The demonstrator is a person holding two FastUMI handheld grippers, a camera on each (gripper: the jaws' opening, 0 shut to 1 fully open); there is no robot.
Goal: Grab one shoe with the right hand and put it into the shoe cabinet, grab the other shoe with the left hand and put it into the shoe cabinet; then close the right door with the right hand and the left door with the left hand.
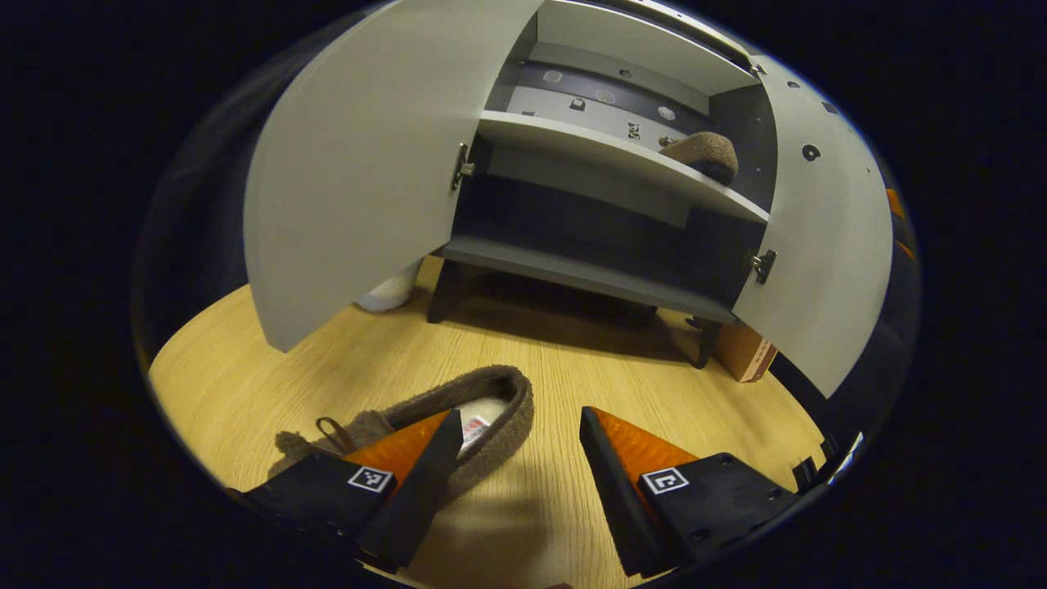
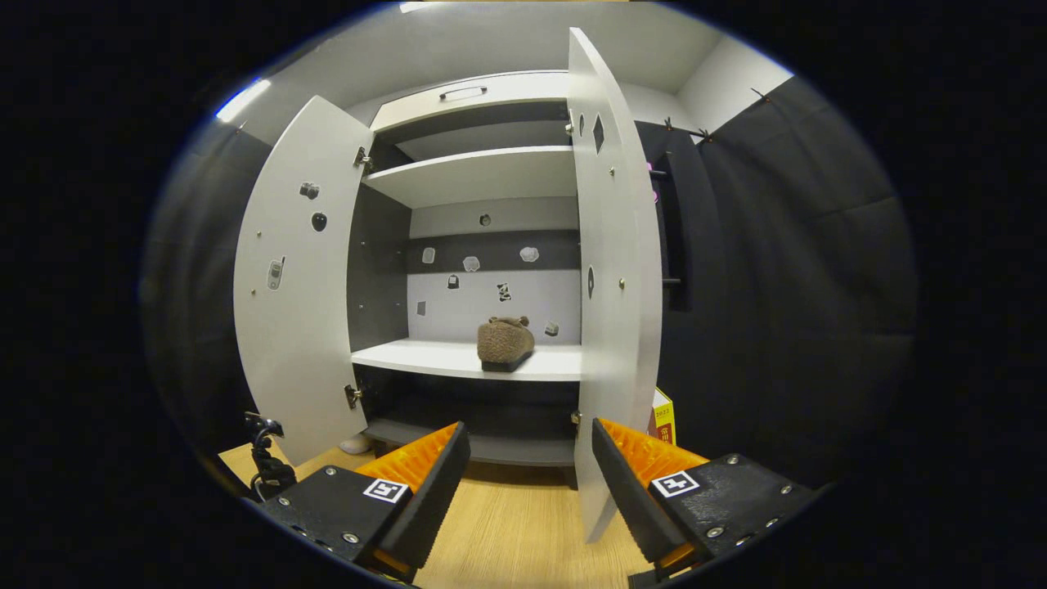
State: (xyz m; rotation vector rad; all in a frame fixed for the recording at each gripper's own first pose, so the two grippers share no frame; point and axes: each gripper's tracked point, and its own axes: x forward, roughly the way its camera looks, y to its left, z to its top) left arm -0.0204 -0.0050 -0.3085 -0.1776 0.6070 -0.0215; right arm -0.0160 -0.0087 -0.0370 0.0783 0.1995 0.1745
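- Left gripper view: the left gripper [image 1: 517,446], fingers apart, hangs over the second shoe [image 1: 458,421] on the floor, not yet gripped.
- Right gripper view: the right gripper [image 2: 530,462], spread and empty, faces the cabinet [image 2: 483,176]; the first shoe [image 2: 505,343] sits shelved, both doors open.

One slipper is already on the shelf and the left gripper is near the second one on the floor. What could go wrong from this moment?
1. The left gripper is open with one finger over the slipper opening; closing now may pinch only the soft rim, so it could slip.
2. The left door stands open beside the path to the shelf; the lifted slipper might hit it.
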